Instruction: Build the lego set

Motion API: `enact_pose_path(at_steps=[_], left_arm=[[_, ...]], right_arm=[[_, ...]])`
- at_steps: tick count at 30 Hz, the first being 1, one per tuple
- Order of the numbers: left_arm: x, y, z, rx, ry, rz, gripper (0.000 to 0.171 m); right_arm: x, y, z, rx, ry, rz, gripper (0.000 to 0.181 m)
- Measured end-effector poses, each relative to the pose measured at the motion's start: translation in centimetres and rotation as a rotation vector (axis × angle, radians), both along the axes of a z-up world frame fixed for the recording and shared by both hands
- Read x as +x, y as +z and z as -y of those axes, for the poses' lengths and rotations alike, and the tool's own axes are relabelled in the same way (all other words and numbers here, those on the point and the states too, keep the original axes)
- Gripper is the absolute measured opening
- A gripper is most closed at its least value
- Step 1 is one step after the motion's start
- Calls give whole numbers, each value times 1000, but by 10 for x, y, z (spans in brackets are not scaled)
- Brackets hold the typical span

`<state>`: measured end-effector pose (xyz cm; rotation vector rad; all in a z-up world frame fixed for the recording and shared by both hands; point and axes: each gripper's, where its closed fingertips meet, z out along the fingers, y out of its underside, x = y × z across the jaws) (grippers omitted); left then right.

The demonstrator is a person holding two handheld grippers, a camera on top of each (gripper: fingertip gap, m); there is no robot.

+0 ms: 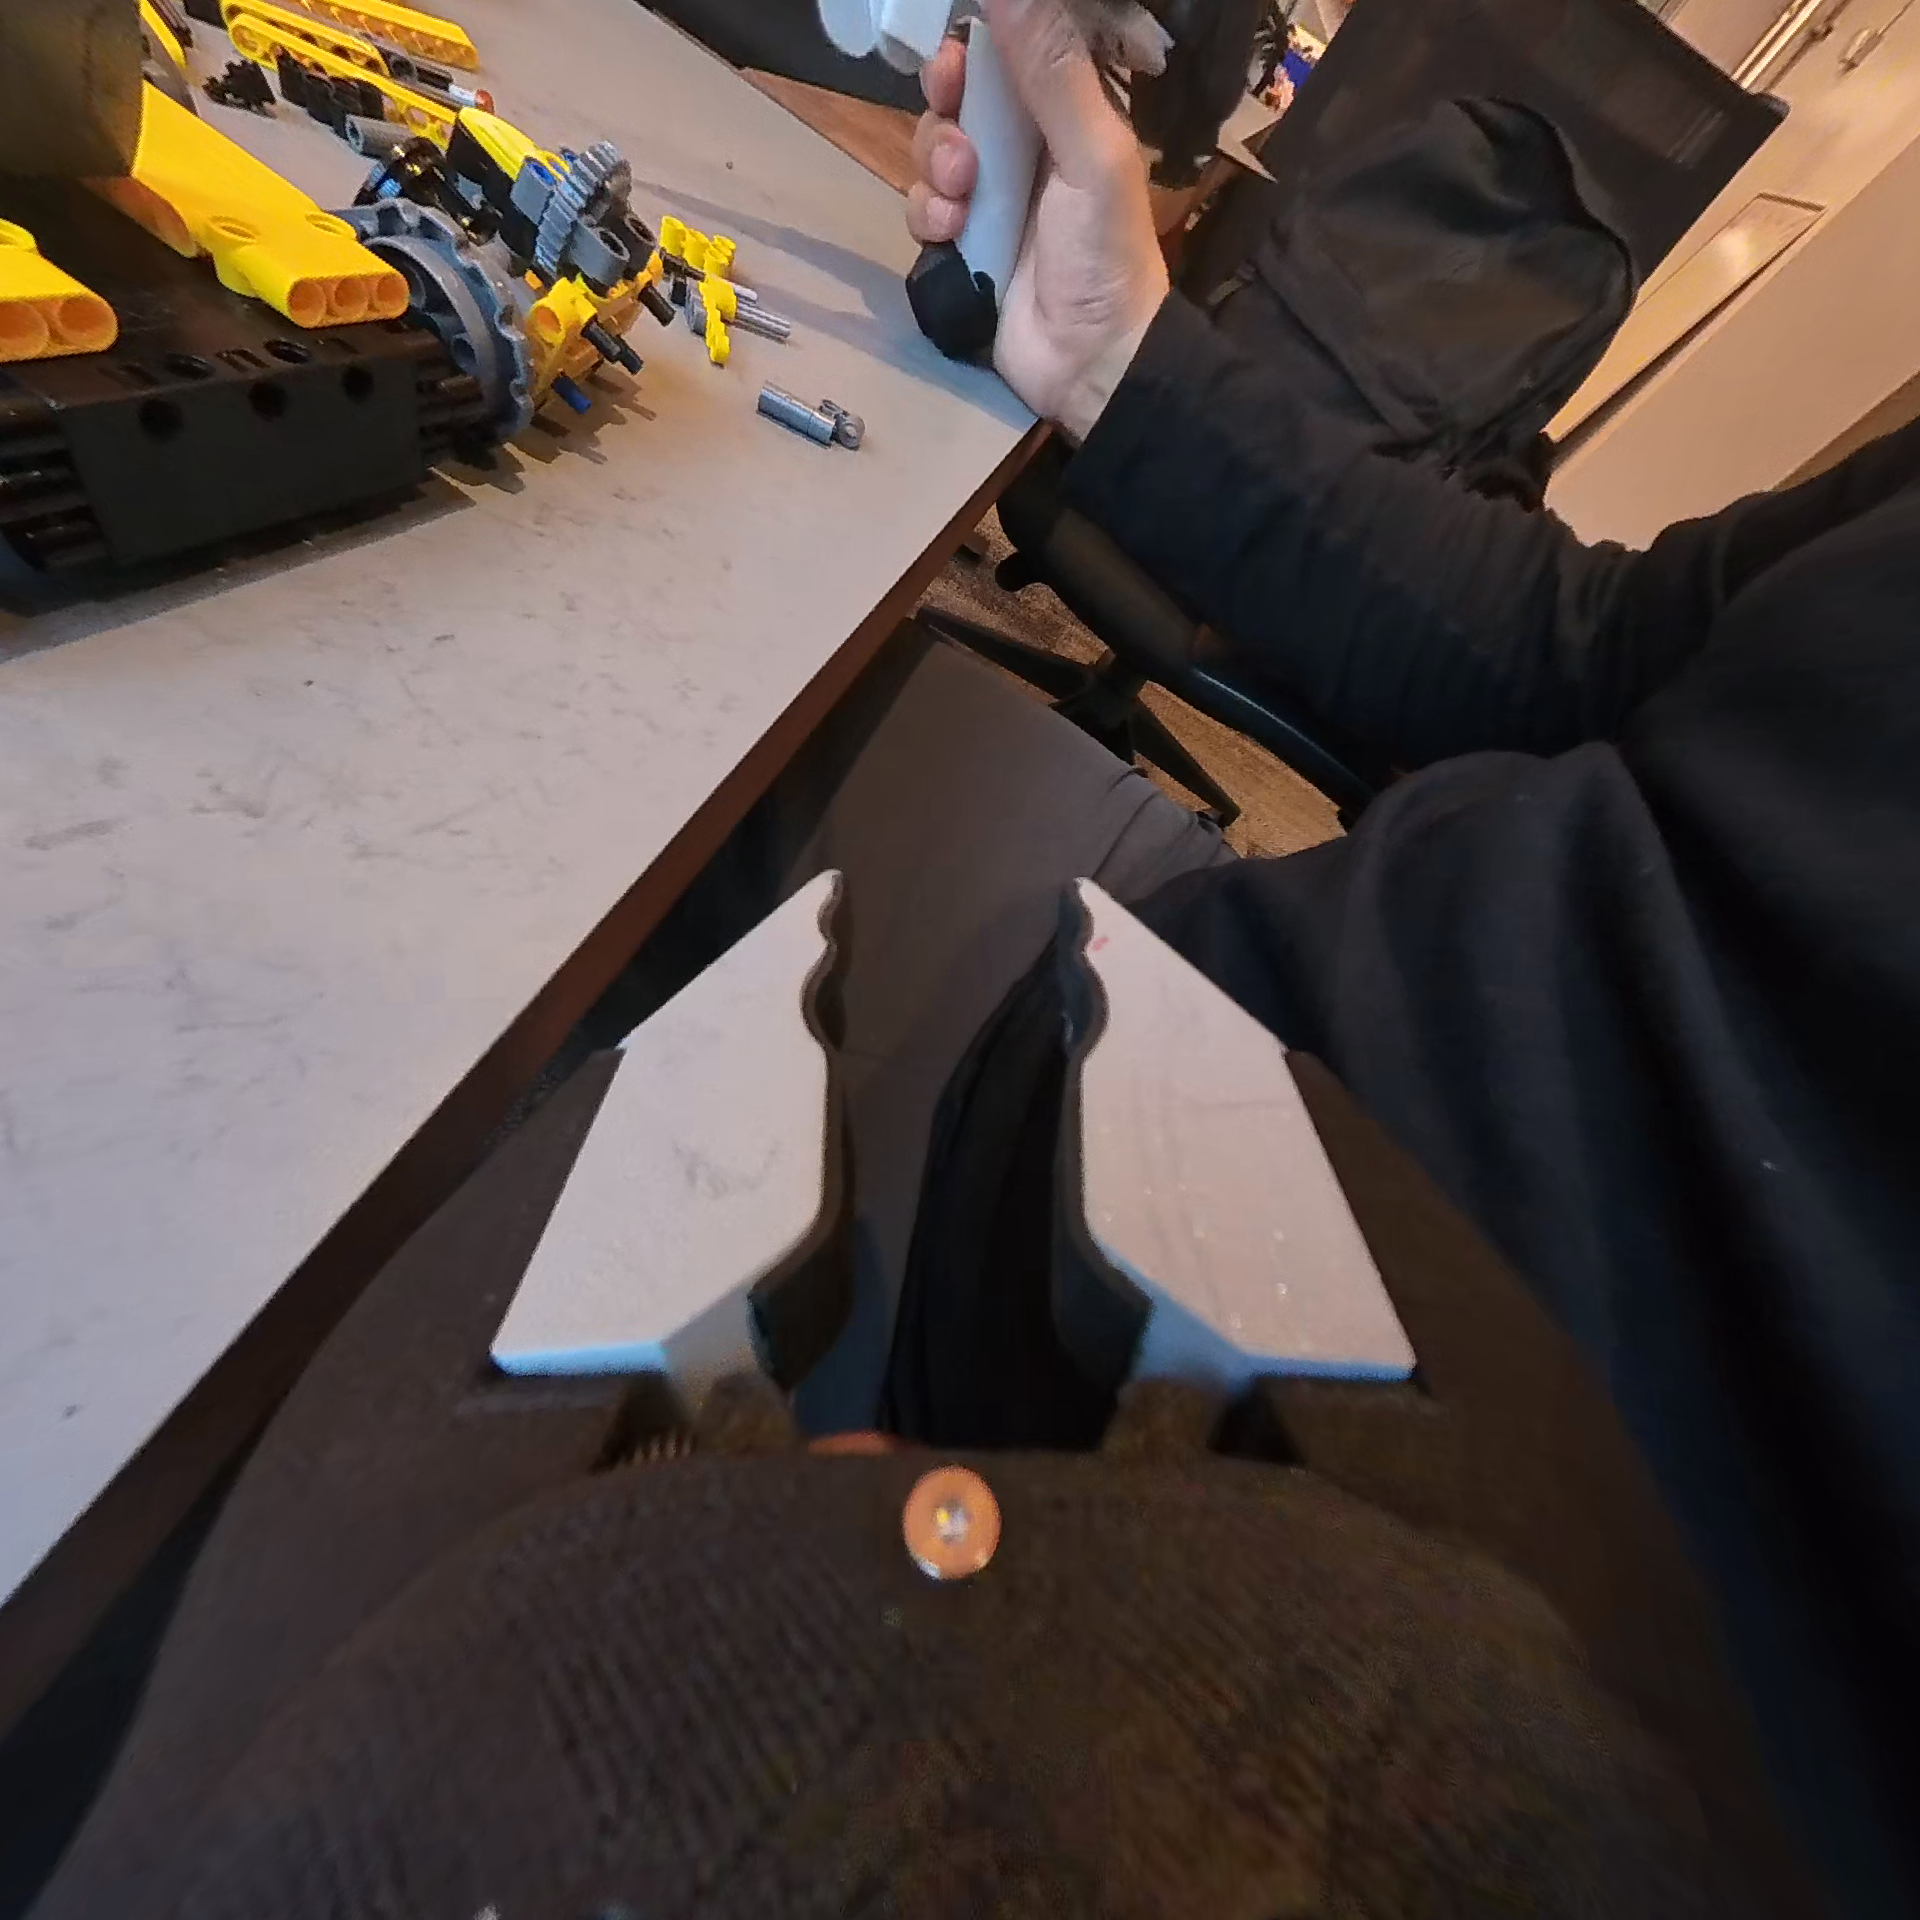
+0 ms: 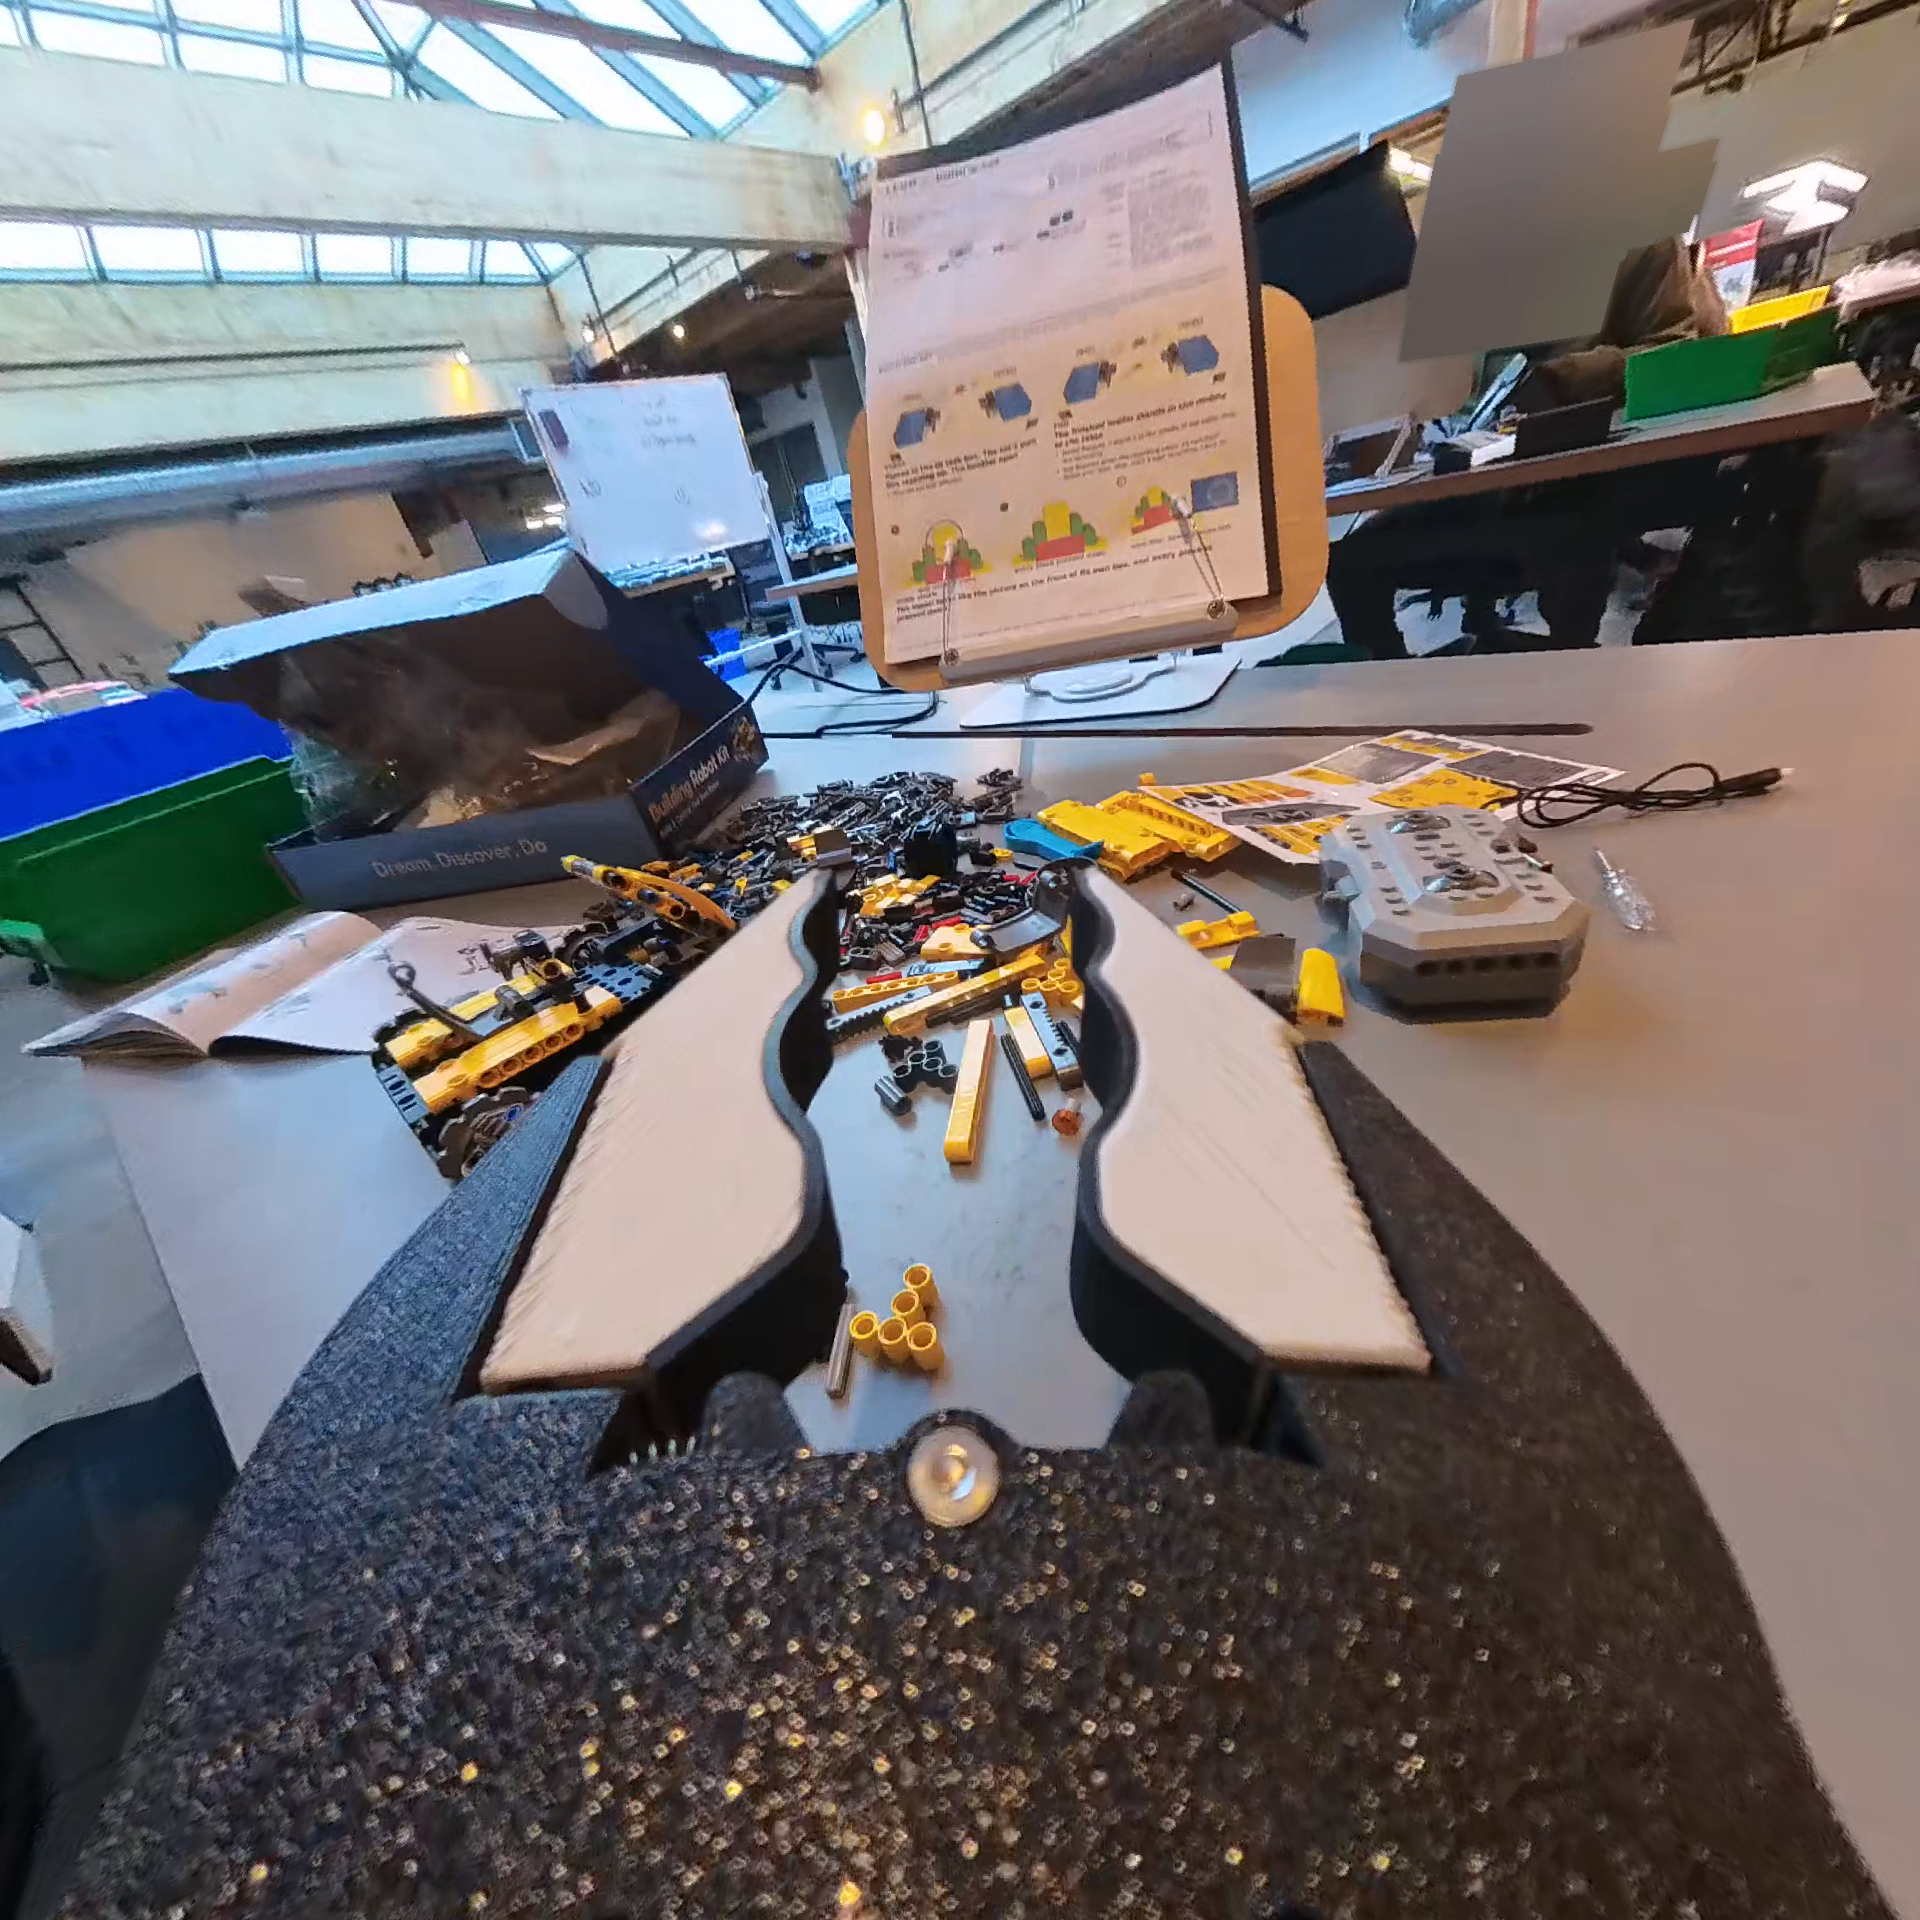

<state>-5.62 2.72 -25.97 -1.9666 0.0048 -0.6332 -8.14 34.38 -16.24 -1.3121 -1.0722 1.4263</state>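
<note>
My left gripper (image 1: 956, 894) is open and empty, held past the table edge (image 1: 748, 769) over the person's lap. A hand (image 1: 1049, 229) grips the other gripper's handle at the table edge. A yellow and black tracked model (image 1: 260, 343) stands at the far left, with a small grey pin (image 1: 810, 416) loose beside it. My right gripper (image 2: 951, 883) is open and empty above the grey table (image 2: 1558, 1195). It points at a pile of black and yellow building pieces (image 2: 935, 883). A yellow beam (image 2: 968, 1091) and a cluster of yellow connectors (image 2: 904, 1320) lie between its fingers.
A grey battery block (image 2: 1455, 914) and a cable (image 2: 1642, 790) lie to the right. An open dark box (image 2: 468, 727), an open booklet (image 2: 229, 997) and the tracked model (image 2: 499, 1039) are at left. An instruction sheet on a stand (image 2: 1060, 374) is behind the pile. Spacing between my two grippers at the tips: around 35 centimetres. The grey battery block (image 2: 1455, 914) is closer to my right gripper, around 15 centimetres from its tips; the left tips are 45 centimetres off.
</note>
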Motion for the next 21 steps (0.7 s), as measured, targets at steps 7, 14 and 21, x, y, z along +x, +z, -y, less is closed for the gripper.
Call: enact_pose_path(at_steps=[7, 14, 21], left_arm=[[-7, 3, 5, 11, 24, 3, 39], [-18, 15, 12, 53, 59, 78, 39], [-26, 19, 15, 66, 77, 102, 40]], right_arm=[[-4, -15, 19, 55, 60, 131, 48], [15, -55, 37, 132, 74, 418, 40], [12, -74, 43, 143, 134, 525, 39]])
